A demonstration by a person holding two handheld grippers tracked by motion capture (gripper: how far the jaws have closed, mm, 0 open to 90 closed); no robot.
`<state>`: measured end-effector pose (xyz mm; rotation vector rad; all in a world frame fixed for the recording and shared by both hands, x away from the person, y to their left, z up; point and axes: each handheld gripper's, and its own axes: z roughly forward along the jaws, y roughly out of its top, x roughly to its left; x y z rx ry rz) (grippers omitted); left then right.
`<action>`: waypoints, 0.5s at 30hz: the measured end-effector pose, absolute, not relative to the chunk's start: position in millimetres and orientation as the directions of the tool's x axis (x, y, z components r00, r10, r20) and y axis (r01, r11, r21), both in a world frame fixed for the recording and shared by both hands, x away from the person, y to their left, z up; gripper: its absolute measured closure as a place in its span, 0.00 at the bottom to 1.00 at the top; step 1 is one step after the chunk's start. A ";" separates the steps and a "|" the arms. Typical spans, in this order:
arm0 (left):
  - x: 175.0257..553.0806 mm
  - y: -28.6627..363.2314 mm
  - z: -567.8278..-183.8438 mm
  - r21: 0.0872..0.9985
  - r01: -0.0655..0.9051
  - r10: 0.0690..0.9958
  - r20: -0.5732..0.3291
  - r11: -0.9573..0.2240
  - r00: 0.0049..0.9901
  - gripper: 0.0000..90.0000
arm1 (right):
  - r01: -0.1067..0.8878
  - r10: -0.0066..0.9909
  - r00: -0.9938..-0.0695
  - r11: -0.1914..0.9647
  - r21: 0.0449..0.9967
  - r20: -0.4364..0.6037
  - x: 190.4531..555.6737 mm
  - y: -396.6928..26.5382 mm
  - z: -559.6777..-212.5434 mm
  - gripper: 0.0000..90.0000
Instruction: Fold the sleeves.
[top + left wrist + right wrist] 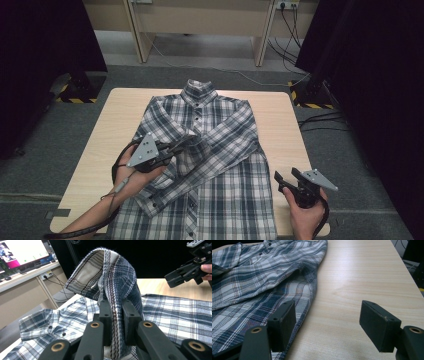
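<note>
Plaid shirt (220, 150) lies flat, front up, buttoned, on the wooden table (115, 130), collar toward the far edge, hem hanging off the near edge. One sleeve is folded across the chest, running diagonally from the far right shoulder down to the near left. The other sleeve's cuff (110, 272) is lifted off the shirt, pinched in the left gripper (177, 146). In the left gripper view the two black jaws are clamped on the fabric, cuff end standing up and flopping over above them, inside of the cuff showing. Left gripper sits over the shirt's left chest area, held by the left hand (132, 175), cable trailing down the forearm.

Right gripper (280, 179) is near the table's near right corner, just beside the shirt's right side edge. In the right gripper view its jaws stand wide apart, nothing between them, one jaw over the shirt's edge, the other over bare wood. Right hand (305, 212) holds it from below.

Beyond the table: grey floor, light desk legs, cables, dark curtains both sides.
</note>
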<state>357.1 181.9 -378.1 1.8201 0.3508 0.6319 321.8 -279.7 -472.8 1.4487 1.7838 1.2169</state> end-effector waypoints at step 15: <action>352.4 167.1 -388.6 0.939 -0.045 0.485 0.217 -0.341 0.847 0.89 | 0.468 0.951 -0.280 0.018 0.884 0.129 321.7 -279.7 -472.8 0.34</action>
